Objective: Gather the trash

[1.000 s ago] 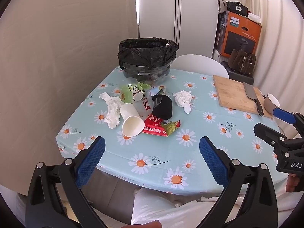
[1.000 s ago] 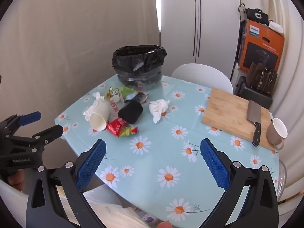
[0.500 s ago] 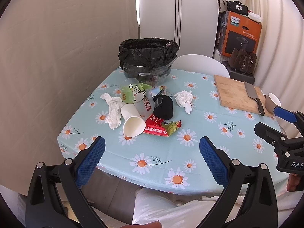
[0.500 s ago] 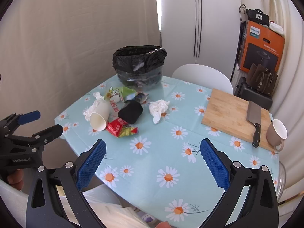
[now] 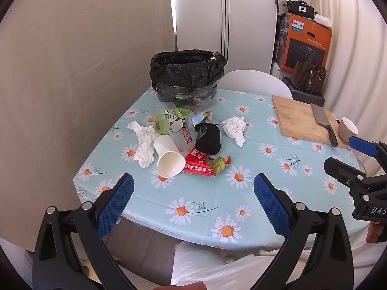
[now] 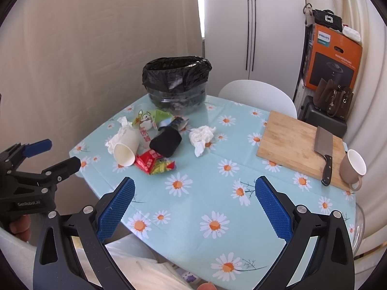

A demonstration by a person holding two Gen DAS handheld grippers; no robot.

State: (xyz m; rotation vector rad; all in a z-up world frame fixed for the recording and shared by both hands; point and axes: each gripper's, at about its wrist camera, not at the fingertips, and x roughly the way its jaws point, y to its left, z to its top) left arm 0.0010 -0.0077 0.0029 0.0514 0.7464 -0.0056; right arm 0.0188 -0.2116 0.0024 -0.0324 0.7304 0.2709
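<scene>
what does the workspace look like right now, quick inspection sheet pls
surface: table under a daisy-print cloth
job's things: paper cup on its side, red wrapper, two tissue wads, printed plastic cup, black bundle, all heaped before the black-lined bin
clutter: cutting board bearing a cleaver; mug at its edge
grippers: left gripper and right gripper both open, empty
cables: nothing seen
surroundings: white chair, wardrobe, orange box, handbag

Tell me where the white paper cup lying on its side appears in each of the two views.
Left wrist view: the white paper cup lies left of centre, mouth toward the camera, beside the red wrapper.
Right wrist view: the cup is at middle left, again by the wrapper.
Shared landmark: the black-lined bin behind the pile.
</scene>
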